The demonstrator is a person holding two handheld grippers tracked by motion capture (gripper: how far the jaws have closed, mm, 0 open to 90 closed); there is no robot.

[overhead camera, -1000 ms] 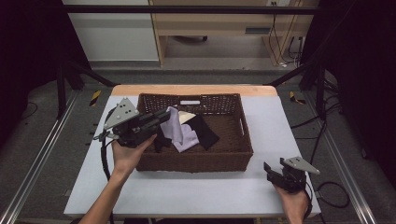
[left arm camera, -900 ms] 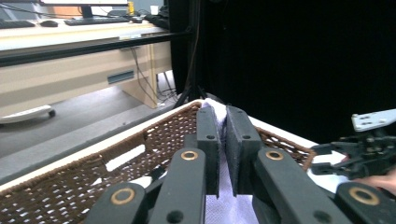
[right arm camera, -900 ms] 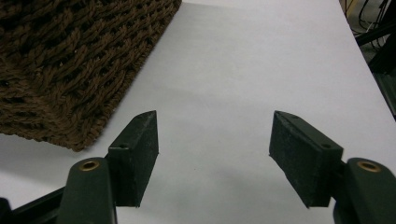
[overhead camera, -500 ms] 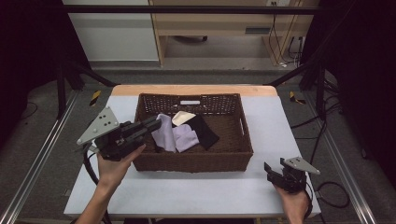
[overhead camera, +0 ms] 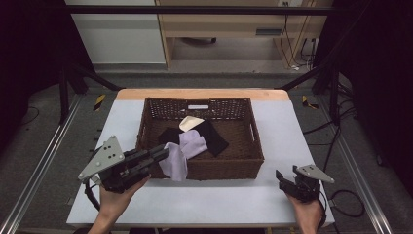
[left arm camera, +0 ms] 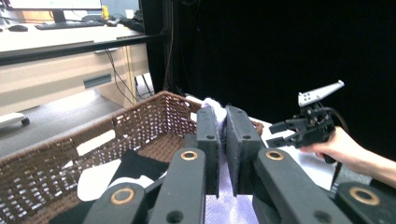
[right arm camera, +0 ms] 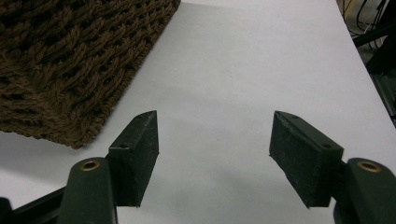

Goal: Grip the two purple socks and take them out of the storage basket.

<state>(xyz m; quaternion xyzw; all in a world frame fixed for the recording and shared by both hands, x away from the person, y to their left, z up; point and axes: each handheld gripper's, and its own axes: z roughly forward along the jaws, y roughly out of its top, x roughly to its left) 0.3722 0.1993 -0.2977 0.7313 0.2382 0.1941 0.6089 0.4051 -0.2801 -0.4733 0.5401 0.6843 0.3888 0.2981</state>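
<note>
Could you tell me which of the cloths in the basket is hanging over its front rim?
The lavender cloth, pinched by the left gripper; the black and cream cloths lie wholly inside the basket.

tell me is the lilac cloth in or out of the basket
Partly out. The lilac cloth, pinched by the left gripper, drapes over the front wall of the wicker basket, its other end inside.

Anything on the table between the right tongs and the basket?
No. In the right gripper view, bare white table runs from the open right tongs to the basket corner; the high view agrees.
</note>
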